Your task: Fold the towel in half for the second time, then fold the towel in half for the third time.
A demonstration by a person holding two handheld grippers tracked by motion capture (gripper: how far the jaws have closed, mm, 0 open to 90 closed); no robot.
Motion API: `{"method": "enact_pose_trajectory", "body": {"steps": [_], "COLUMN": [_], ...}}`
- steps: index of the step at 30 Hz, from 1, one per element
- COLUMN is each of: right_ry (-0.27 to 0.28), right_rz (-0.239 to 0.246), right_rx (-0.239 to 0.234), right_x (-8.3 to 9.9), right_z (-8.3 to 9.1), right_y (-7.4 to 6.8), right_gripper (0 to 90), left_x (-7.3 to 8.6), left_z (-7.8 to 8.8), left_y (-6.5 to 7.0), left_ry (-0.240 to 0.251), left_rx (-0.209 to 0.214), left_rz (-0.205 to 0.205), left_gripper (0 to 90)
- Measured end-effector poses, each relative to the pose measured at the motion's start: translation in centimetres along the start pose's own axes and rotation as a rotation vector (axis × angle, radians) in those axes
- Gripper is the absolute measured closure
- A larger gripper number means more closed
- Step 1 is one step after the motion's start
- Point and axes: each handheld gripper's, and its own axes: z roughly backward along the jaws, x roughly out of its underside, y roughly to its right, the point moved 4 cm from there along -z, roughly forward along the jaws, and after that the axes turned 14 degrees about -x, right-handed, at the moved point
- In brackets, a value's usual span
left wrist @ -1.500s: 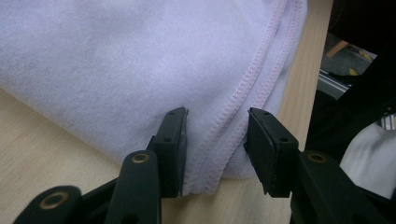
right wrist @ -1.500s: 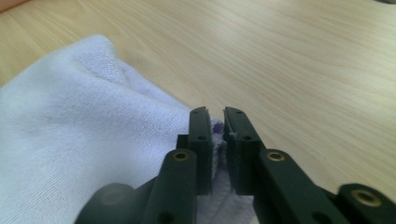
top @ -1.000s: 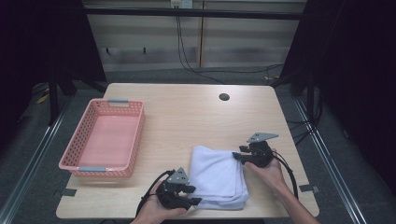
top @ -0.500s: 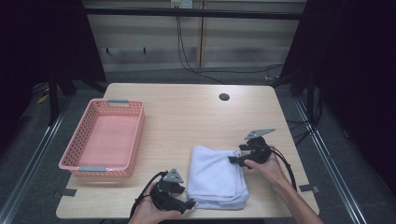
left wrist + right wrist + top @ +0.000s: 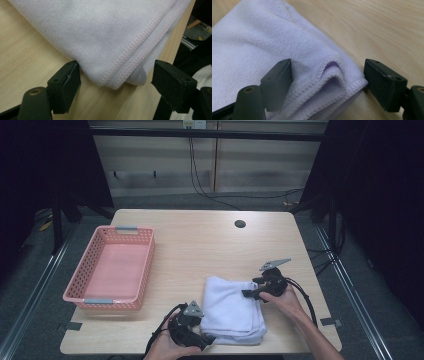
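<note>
We have the folded white towel (image 5: pixel 232 309) lying between our two tongs, its long axis running away from us; the left gripper (image 5: pixel 202 340) sits at its near left corner, the right gripper (image 5: pixel 248 294) at its far right corner, each equally close; both sets of jaws have just been opening and now stand wide, straddling a towel corner (image 5: pixel 113 75) without pinching it; the pink basket (image 5: pixel 80 292) waits well left of the left gripper.

Towel (image 5: pixel 105 32) cut off at top edge.
</note>
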Motion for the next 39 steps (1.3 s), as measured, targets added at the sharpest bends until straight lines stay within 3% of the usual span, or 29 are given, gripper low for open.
{"method": "enact_pose_trajectory", "body": {"steps": [6, 7, 13, 15, 16, 19, 21, 25, 31, 39], "right_ry": [-0.009, -0.008, -0.013, -0.008, -0.014, -0.009, -0.001, 0.012, 0.048, 0.089], "right_rz": [0.007, 0.010, 0.002, -0.001, 0.002, 0.004, -0.002, -0.017, -0.024, -0.028], "right_rx": [-0.047, -0.055, -0.088, -0.095, -0.089, -0.079, -0.086, -0.096, -0.104, -0.112], "right_x": [0.2, 0.3, 0.3, 0.4, 0.4, 0.3, 0.3, 0.1, -0.5, -1.7], "right_z": [-0.1, -0.1, -0.3, -0.3, -0.3, -0.3, -0.2, 0.1, 0.5, 1.1], "right_y": [-0.7, -0.8, -1.1, -1.1, -1.2, -1.4, -1.4, -1.4, -1.7, -1.6], "right_gripper": [44.4, 47.5, 61.3, 64.3, 65.4, 68.1, 69.2, 70.2, 70.5, 70.8], "left_x": [-0.1, 0.0, -0.3, -0.3, -0.3, -0.3, -0.3, -0.3, -0.4, -1.0], "left_z": [-0.1, -0.1, -0.2, -0.2, -0.1, 0.0, -0.1, 0.1, 1.0, 1.8], "left_y": [0.5, 0.6, 1.5, 1.6, 1.4, 0.9, 0.5, -0.2, -1.3, -2.8], "left_ry": [-0.005, -0.017, -0.009, 0.000, -0.012, -0.007, -0.002, 0.000, 0.022, 0.056], "left_rx": [-0.047, -0.064, -0.108, -0.114, -0.111, -0.078, -0.033, 0.018, 0.030, 0.044], "left_rz": [-0.039, -0.074, -0.106, -0.090, -0.107, -0.066, -0.019, 0.009, 0.042, 0.050], "left_gripper": [22.3, 24.0, 39.0, 50.0, 54.2, 64.6, 68.0, 69.8, 70.6, 71.2]}}
